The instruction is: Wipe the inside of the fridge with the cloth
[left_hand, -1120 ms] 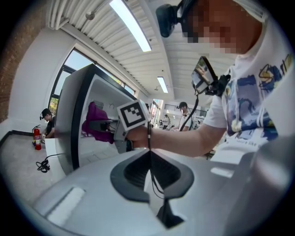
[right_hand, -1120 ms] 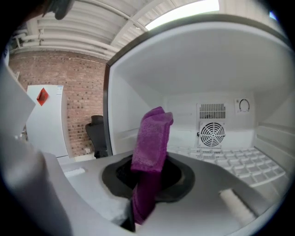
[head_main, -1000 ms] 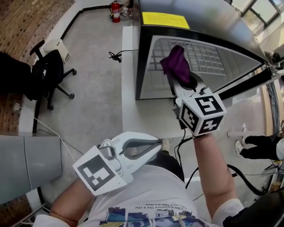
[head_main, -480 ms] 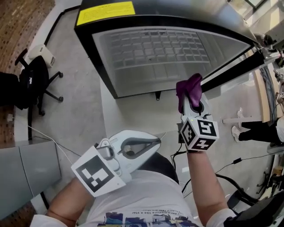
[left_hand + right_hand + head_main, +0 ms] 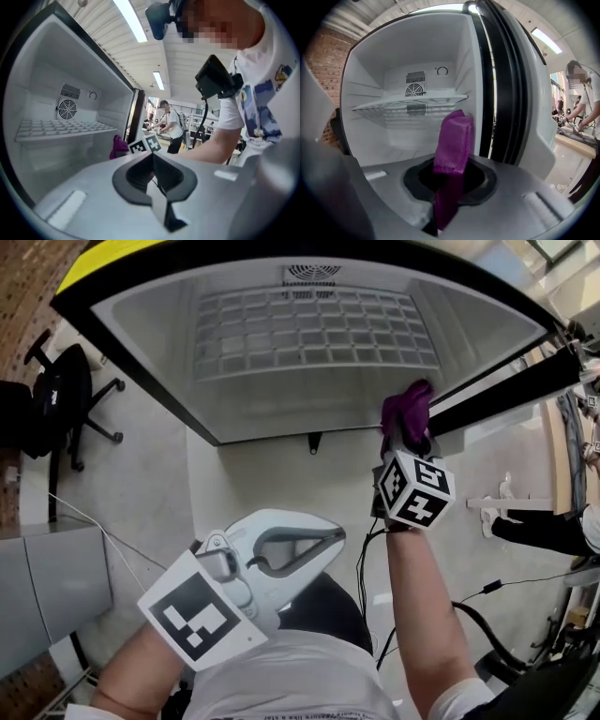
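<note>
The open fridge (image 5: 309, 343) fills the top of the head view, white inside, with a wire shelf (image 5: 309, 329) and a fan vent on the back wall. My right gripper (image 5: 408, 432) is shut on a purple cloth (image 5: 408, 407) at the front right edge of the opening, beside the door's black seal. In the right gripper view the cloth (image 5: 454, 140) stands up from the right gripper (image 5: 446, 192), in front of the fridge's floor and shelf (image 5: 412, 102). My left gripper (image 5: 330, 538) is shut and empty, held low near my body; its own view shows the left gripper (image 5: 154, 165) and the cloth (image 5: 117, 146).
The fridge door (image 5: 511, 390) stands open at the right, its black gasket (image 5: 501, 84) close beside the cloth. A black office chair (image 5: 70, 395) and a grey cabinet (image 5: 42, 587) are at the left. Cables (image 5: 469, 601) lie on the floor. People stand in the background (image 5: 166, 124).
The head view has closed in on the fridge, which now fills the top. My right gripper with the cloth has gone from in front of the opening to its right front edge. The left gripper barely moved.
</note>
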A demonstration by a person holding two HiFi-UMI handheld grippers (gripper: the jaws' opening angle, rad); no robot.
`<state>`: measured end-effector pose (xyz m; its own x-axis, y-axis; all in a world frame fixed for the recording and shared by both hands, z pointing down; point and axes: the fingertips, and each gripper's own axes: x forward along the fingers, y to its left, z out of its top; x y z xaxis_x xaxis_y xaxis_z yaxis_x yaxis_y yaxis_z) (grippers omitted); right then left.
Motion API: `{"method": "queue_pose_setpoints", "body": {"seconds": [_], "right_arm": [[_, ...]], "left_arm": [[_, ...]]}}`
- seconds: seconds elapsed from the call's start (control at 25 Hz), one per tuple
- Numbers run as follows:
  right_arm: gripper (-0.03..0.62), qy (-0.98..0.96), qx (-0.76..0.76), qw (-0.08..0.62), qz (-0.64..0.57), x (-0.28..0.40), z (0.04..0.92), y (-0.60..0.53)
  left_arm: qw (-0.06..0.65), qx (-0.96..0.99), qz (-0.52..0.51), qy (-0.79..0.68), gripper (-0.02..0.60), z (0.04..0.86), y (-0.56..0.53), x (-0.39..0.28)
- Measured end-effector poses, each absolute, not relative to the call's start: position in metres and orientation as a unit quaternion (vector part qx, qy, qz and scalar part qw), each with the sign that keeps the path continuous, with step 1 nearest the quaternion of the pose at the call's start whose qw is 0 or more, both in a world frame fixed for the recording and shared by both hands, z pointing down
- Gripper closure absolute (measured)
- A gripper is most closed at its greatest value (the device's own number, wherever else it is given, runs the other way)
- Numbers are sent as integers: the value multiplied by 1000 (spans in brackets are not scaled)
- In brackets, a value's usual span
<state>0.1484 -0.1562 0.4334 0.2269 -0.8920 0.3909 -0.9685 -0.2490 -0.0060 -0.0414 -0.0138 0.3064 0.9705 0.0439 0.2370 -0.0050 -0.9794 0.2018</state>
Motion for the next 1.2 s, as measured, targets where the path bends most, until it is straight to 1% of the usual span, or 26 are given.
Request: {"method": "queue_pose_setpoints", "body": {"seconds": [0.2,0.44,0.84,1.2], "right_arm": [[534,-590,785,100,160,160,438,-181],[534,-576,795,81,170,159,441,-212],[534,-567,800,70,183,163,447,-253],[534,-567,799,80,182,164,450,-270]], "left_arm": [[107,987,118,-12,575,318,-13,-35],[112,985,123,-41,575,320,-20,-42],[130,979,136,-79,575,325,-28,-61],[135,978,137,-86,575,325,-36,-66]]}}
